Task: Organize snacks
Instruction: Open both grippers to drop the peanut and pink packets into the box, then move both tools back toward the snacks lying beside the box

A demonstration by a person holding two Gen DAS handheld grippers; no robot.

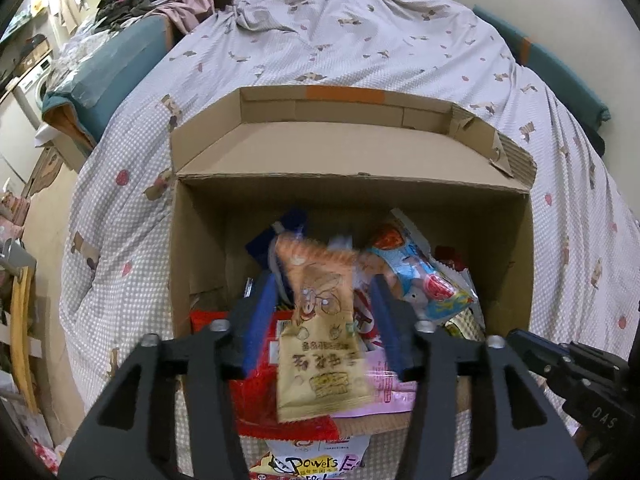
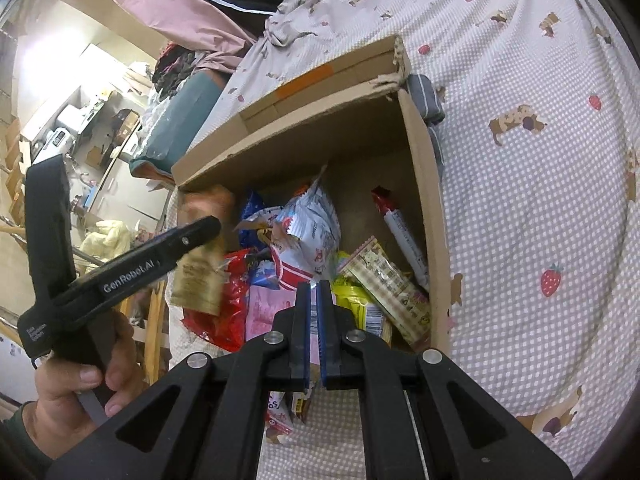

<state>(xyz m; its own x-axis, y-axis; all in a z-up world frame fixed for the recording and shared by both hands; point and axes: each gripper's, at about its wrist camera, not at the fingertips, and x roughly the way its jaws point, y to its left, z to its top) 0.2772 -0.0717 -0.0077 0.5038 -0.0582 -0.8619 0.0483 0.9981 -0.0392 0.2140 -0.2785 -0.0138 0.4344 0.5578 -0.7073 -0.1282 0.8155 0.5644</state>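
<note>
Left tongs [image 1: 326,308] stand wide apart above the near edge of a cardboard box [image 1: 200,248], and a tan snack packet [image 1: 322,332] shows between the two blue pads [image 1: 260,320], blurred and touching neither one. Whether it is falling or lying on the pile cannot be told. In the right wrist view the same left tongs [image 2: 200,226] reach in from the left over the box's left wall, with the person's hand [image 2: 86,376] around the handle and the blurred tan packet [image 2: 198,280] just below the tip.

Inside the box lies a heap of snacks: a red bag [image 1: 256,364] at the near left, a pink packet [image 1: 384,392] beside it, a light blue packet [image 1: 424,280] to the right, and a dark blue one [image 1: 292,224] at the far side. The right wrist view adds a yellow bag [image 2: 356,300], a checked beige packet [image 2: 384,280] and a long red and white stick pack [image 2: 400,232] leaning on the right wall. The box sits on a bed [image 1: 360,40] under a dotted cover with dogs and strawberries, its far flap folded outward. Another snack bag [image 1: 312,464] lies on the bed just near the box.

Right tongs [image 2: 316,336] hover over the near edge of the box [image 2: 424,184], their blue pads drawn almost together with a thin gap and nothing between them.
</note>
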